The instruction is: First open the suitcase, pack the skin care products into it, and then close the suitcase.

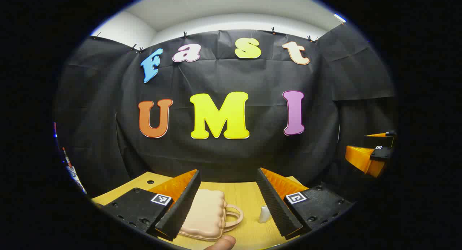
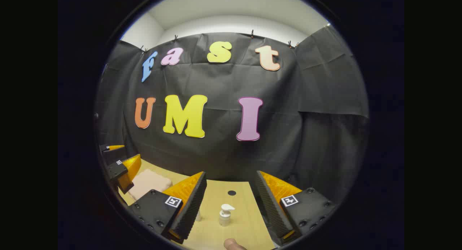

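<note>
Black cloth walls the booth behind a pale wooden worktop (image 1: pixel 245 199). In the left gripper view, the left gripper (image 1: pixel 228 203) hangs above the worktop with its jaws apart and nothing between them; the small peach suitcase (image 1: pixel 205 214) lies shut on the wood, partly behind the left-hand finger, its handle toward the middle. A small white item (image 1: pixel 264 214) stands just beside the right-hand finger, and the other gripper shows at the far right edge. In the right gripper view, the suitcase (image 2: pixel 148 183) lies at the left, near the left gripper (image 2: pixel 121 169). The right gripper (image 2: pixel 231 203) has its jaws apart, empty, with a white pump bottle (image 2: pixel 225 214) upright on the worktop between them.
</note>
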### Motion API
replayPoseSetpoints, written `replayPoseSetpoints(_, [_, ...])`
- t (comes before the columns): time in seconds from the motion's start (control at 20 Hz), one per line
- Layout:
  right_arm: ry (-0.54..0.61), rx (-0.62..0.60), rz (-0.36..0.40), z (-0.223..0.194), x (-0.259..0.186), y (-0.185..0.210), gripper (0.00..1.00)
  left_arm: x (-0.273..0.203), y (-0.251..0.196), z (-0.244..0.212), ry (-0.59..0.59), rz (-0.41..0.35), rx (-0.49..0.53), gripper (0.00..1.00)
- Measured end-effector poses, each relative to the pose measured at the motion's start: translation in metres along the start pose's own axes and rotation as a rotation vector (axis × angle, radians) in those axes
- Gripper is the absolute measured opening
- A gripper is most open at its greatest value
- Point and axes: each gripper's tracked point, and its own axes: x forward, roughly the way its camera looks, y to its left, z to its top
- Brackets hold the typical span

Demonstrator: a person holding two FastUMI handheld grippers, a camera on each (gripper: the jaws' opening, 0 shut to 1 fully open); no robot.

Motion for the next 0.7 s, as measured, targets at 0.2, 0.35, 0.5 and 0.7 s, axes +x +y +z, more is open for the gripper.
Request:
replayPoseSetpoints(0.2, [0.003, -0.006, 0.006, 0.002, 0.003, 0.002, 0.81, 0.003, 0.0, -0.006, 0.015, 0.006, 0.001, 0.99])
replayPoseSetpoints(0.35, [-0.002, -0.02, 0.005, 0.002, 0.004, 0.003, 0.81, 0.004, -0.002, -0.008, 0.027, 0.0, -0.006, 0.99])
replayPoseSetpoints(0.5, [0.006, -0.018, 0.002, -0.002, 0.004, 0.003, 0.81, 0.005, -0.004, -0.009, 0.028, -0.009, -0.001, 0.99])
replayPoseSetpoints(0.7, [0.012, -0.019, -0.011, -0.005, 0.003, 0.0, 0.81, 0.007, -0.006, -0.012, 0.035, -0.018, -0.001, 0.99])
